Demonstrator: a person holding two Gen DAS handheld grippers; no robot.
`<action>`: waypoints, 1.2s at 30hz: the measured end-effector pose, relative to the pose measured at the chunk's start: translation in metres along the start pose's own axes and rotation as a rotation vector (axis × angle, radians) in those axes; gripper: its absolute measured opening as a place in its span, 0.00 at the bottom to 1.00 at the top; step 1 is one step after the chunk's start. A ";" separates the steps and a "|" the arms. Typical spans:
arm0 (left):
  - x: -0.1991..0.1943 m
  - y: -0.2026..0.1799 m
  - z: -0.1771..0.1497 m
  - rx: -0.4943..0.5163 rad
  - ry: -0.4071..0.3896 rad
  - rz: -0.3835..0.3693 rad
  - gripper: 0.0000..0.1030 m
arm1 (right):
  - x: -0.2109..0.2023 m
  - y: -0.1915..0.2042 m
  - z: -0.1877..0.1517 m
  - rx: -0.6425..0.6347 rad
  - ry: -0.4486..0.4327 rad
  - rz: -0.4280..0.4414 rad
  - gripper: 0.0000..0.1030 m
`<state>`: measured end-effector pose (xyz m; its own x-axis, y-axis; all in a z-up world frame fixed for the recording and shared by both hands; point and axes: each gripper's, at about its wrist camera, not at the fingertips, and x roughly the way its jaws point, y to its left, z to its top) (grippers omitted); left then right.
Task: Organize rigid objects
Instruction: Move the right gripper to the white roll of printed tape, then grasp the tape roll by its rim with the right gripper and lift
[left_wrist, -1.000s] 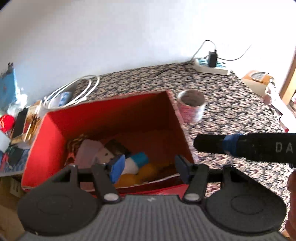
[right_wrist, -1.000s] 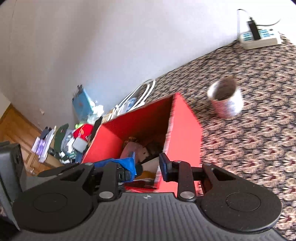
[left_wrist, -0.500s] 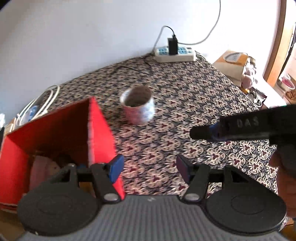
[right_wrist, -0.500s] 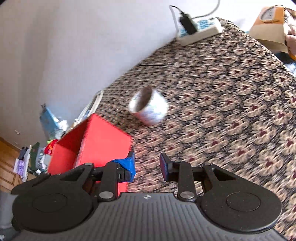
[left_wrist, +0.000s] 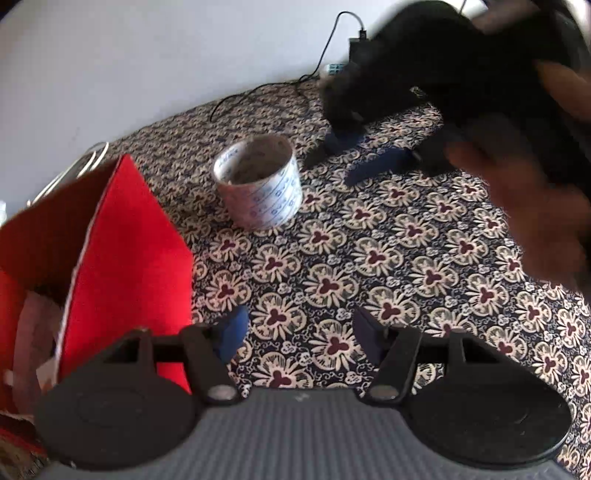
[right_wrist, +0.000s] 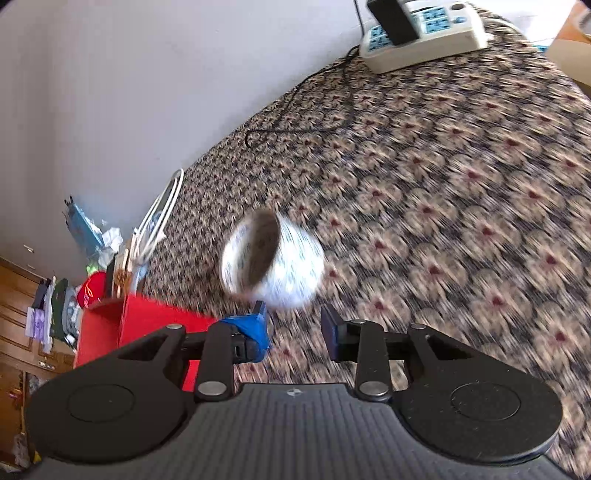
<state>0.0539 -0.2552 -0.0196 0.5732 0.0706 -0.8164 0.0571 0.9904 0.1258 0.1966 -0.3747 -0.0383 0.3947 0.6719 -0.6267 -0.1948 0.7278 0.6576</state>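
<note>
A white tape roll with blue print (left_wrist: 258, 181) stands on the patterned tablecloth; it is blurred in the right wrist view (right_wrist: 271, 258). A red box (left_wrist: 110, 266) with several items inside stands to its left, also in the right wrist view (right_wrist: 147, 332). My left gripper (left_wrist: 299, 332) is open and empty, above the cloth beside the box. My right gripper (right_wrist: 293, 328) is open and empty, just short of the tape roll; in the left wrist view it (left_wrist: 369, 155) hovers right of the roll.
A white power strip (right_wrist: 424, 37) with a black plug and cable lies at the table's far edge by the wall. White cables (right_wrist: 159, 218) and clutter lie beyond the box at the left. The person's hand (left_wrist: 535, 206) fills the right side.
Both grippers swung right, away from the box and toward the tape roll. The right gripper dropped lower and closer to the roll. Both stayed open.
</note>
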 end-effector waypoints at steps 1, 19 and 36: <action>0.001 0.001 0.000 -0.009 0.001 0.002 0.62 | 0.008 0.002 0.007 0.006 0.002 0.005 0.16; -0.002 0.004 0.005 0.001 -0.041 0.022 0.62 | 0.068 0.012 0.021 -0.146 0.178 -0.035 0.10; 0.011 0.003 0.021 -0.017 -0.120 -0.106 0.64 | 0.010 -0.026 -0.036 -0.163 0.086 0.012 0.00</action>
<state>0.0773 -0.2540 -0.0170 0.6585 -0.0483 -0.7510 0.1093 0.9935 0.0320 0.1731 -0.3821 -0.0767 0.3148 0.6847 -0.6573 -0.3444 0.7278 0.5931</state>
